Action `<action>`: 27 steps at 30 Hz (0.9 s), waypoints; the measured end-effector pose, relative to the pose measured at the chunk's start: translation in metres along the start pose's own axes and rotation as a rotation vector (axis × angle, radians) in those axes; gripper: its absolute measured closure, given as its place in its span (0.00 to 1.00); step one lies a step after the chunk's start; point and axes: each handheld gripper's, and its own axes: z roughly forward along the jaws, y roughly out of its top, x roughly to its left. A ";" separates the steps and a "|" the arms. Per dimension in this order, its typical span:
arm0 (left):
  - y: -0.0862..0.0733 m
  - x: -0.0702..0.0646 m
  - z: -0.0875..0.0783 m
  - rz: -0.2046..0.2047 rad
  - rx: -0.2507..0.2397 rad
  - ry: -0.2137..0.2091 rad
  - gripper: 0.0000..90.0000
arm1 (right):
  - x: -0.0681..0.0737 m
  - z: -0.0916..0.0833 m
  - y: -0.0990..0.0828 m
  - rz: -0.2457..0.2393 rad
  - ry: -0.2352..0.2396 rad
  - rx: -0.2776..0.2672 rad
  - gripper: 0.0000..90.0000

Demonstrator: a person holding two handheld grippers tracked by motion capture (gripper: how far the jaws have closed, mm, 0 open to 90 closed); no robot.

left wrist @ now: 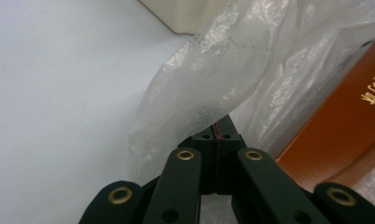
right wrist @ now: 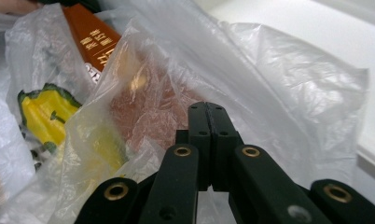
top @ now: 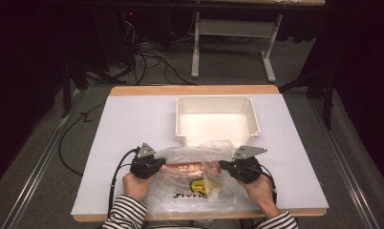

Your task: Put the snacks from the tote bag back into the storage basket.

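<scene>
A clear plastic bag lies at the table's front centre, with an orange box inside and a yellow print on its film. My left gripper is at the bag's left edge and my right gripper at its right edge, pointing toward each other. In the left gripper view the left gripper is shut with the bag film pinched at its tips, the box just to the right. In the right gripper view the right gripper is shut on the crinkled bag, with the box beyond.
A white rectangular bin stands open just behind the bag at the table's centre back. The table has a white top with wooden edges. Cables trail from both grippers toward the front edge. Striped sleeves enter from below.
</scene>
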 end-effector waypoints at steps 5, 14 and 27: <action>0.000 0.001 -0.002 -0.009 -0.019 0.003 1.00 | -0.006 -0.006 0.005 0.004 -0.037 -0.019 1.00; 0.002 0.002 -0.008 -0.024 -0.055 -0.014 1.00 | -0.030 -0.003 0.006 0.052 -0.101 -0.012 1.00; 0.003 0.003 -0.009 -0.026 -0.053 -0.019 0.98 | -0.049 0.034 -0.011 0.096 -0.142 0.106 1.00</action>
